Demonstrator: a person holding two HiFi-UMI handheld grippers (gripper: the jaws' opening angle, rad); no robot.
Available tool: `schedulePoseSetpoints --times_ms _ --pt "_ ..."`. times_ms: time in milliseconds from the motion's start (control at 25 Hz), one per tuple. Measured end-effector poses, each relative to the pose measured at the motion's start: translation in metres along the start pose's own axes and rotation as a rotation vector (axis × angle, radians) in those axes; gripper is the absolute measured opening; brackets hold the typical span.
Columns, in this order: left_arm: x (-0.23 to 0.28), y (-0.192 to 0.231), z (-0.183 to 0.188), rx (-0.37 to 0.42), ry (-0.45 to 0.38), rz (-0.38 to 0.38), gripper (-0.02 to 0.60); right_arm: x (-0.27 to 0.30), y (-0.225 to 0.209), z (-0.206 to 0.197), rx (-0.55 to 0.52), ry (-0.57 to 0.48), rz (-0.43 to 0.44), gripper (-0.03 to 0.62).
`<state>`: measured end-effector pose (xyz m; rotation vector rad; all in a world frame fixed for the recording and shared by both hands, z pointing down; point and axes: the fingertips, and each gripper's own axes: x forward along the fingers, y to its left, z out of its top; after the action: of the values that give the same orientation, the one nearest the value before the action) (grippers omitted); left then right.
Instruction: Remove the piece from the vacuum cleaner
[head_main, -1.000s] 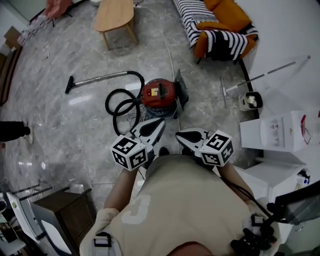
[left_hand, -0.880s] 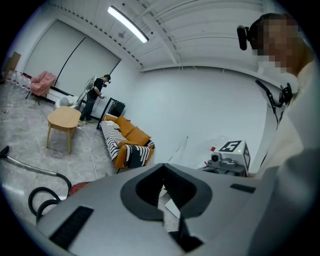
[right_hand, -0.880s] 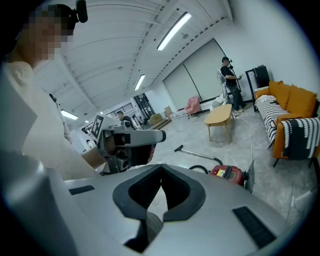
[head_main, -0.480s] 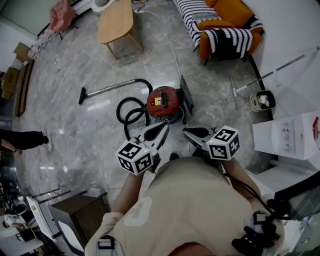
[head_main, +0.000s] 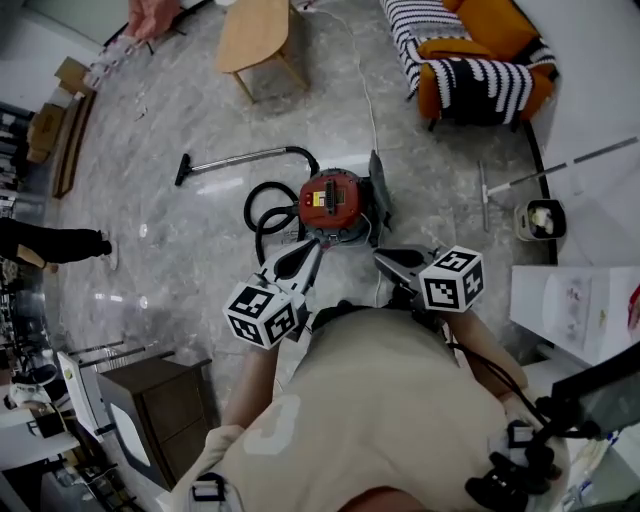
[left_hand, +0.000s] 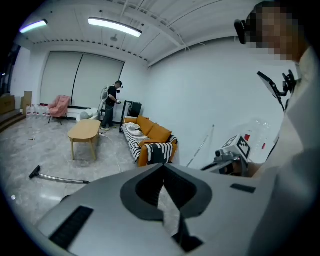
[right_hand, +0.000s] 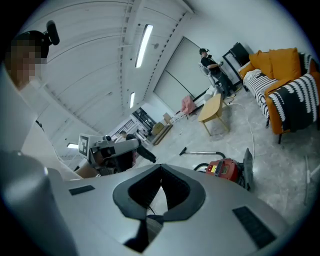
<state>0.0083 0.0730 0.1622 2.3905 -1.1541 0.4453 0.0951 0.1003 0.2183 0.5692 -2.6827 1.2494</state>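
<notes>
Change over the last second is only framing: the head view has swung and pulled back a little, so the vacuum cleaner sits slightly lower and smaller in frame. It hasn't moved on the floor, and its hose and wand lie the same way to its left. Both grippers have kept the same pose, tucked in close to the person's chest and pointing at the machine. Read: nothing on the vacuum has been touched, so the task hasn't started and this looks like approach or line-up. Can't tell which piece is meant. A dark panel stands up on the side of the red body and could be a candidate. Left gripper: fingers closed tip to tip, nothing between them, short of the vacuum with no contact. Right gripper: fingers also fully closed and empty. Its own view shows the vacuum well ahead on the floor, past the tips. Both will need to open before any grasp.
</notes>
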Motion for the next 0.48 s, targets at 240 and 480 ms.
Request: schedulePoseSetpoints --times_ms 240,480 --pt "0.02 -0.006 -0.005 -0.003 0.052 0.018 0.003 -0.004 -0.011 -0.007 -0.024 0.048 0.026 0.003" --pt "0.046 -0.007 -0.001 0.058 0.062 -0.018 0.004 -0.018 -0.038 -0.002 0.02 0.024 -0.046 0.003"
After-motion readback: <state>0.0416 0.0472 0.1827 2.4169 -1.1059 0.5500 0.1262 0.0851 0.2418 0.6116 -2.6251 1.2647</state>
